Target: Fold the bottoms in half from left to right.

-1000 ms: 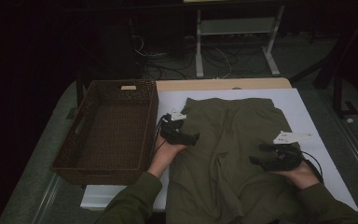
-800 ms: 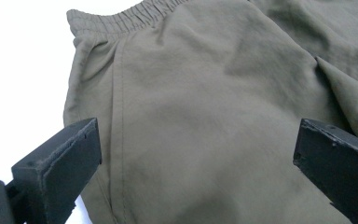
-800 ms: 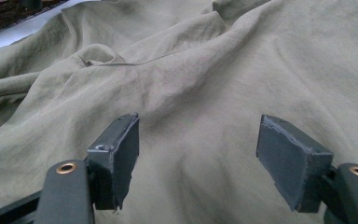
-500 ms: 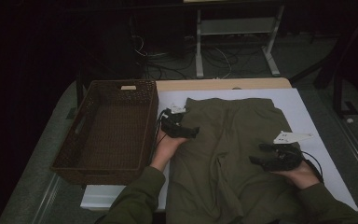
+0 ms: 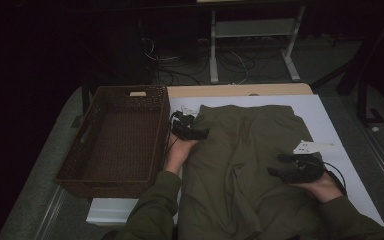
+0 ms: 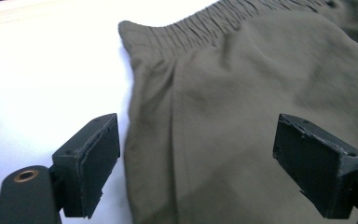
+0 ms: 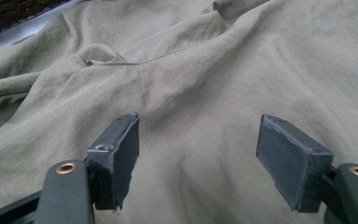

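Since the earlier high view, the left gripper [image 5: 189, 131] has slid up the olive trousers [image 5: 245, 165] toward their waistband; the right gripper [image 5: 296, 170] hovers mid-leg, beside the basket-flanked counter [image 5: 330, 125]. Left gripper view: jaws have just been closing, wide apart, straddling the trousers' side edge [image 6: 140, 140] unpinched; they could nip a single layer. Right gripper view: jaws gape over cloth [image 7: 196, 93], holding nothing.

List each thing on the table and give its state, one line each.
Olive trousers: spread flat, wrinkled, elastic waistband at the far end.
Wicker basket: empty, upright, left of the trousers.
Left gripper: jaws open, just been closing, straddling the trousers' edge.
Right gripper: jaws open over the fabric.
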`<state>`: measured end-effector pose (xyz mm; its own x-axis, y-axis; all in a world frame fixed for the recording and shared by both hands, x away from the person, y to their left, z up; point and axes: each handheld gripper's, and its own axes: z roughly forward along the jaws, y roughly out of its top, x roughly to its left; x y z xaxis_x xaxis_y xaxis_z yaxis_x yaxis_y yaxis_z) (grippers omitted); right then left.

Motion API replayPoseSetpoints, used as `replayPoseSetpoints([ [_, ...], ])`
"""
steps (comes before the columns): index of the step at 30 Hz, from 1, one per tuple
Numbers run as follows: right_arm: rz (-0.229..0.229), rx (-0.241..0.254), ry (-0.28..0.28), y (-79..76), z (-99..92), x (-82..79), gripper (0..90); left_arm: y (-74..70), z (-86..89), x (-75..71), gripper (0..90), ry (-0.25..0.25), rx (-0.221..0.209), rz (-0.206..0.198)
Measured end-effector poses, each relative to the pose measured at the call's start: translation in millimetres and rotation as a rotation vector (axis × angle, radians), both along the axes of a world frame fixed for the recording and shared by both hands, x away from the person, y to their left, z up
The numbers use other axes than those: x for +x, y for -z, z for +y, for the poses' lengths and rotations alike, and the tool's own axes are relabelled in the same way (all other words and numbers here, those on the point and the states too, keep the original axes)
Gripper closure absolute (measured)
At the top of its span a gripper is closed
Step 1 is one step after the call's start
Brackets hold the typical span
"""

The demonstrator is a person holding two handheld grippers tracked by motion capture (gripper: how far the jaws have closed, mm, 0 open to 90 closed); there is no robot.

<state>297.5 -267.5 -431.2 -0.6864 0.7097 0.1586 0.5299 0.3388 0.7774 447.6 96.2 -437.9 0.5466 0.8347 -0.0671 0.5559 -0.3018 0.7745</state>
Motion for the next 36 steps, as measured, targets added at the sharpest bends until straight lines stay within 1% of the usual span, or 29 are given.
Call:
replayPoseSetpoints([
  [2, 0.001, -0.001, 0.0, 0.3, 0.1, 0.0, 29.5, 0.1, 0.7, 3.8, 15.9, -0.009, 0.0, -0.001],
  [6, 0.002, 0.002, 0.002, 0.2, -1.0, -0.3, 29.6, 2.6, 1.2, 10.3, 20.1, -0.017, -0.024, 0.015],
  [9, 0.002, 0.003, 0.003, 0.2, -1.4, -0.1, 29.6, 5.7, -0.5, 13.0, 23.7, -0.015, -0.017, 0.024],
  [12, 0.003, 0.001, 0.002, 0.3, -0.8, -0.2, 29.6, 7.3, 0.1, 14.2, 27.0, -0.022, -0.008, 0.022],
  [20, 0.004, 0.0, -0.001, 0.3, -0.6, -0.4, 29.5, 12.7, 4.4, 17.8, 38.7, -0.053, -0.013, 0.046],
  [24, 0.005, 0.002, 0.0, 0.4, -0.8, -0.4, 29.6, 14.9, 5.0, 18.4, 44.2, -0.063, 0.001, 0.057],
  [26, 0.005, 0.002, 0.0, 0.5, -0.8, -0.3, 29.6, 16.1, 5.8, 18.8, 47.0, -0.062, -0.002, 0.065],
  [31, 0.006, 0.002, -0.001, 0.7, -0.9, -0.4, 29.6, 15.6, 7.4, 19.3, 58.1, -0.078, -0.003, 0.061],
  [33, 0.006, 0.003, -0.001, 0.8, -1.1, -0.4, 29.6, 15.2, 8.3, 19.4, 63.5, -0.082, -0.005, 0.063],
  [35, 0.006, 0.003, -0.001, 0.8, -1.1, -0.4, 29.6, 14.8, 9.0, 19.6, 69.9, -0.097, 0.005, 0.061],
  [36, 0.007, 0.003, -0.001, 0.9, -1.0, -0.3, 29.6, 15.0, 9.4, 19.8, 73.3, -0.101, 0.002, 0.063],
])
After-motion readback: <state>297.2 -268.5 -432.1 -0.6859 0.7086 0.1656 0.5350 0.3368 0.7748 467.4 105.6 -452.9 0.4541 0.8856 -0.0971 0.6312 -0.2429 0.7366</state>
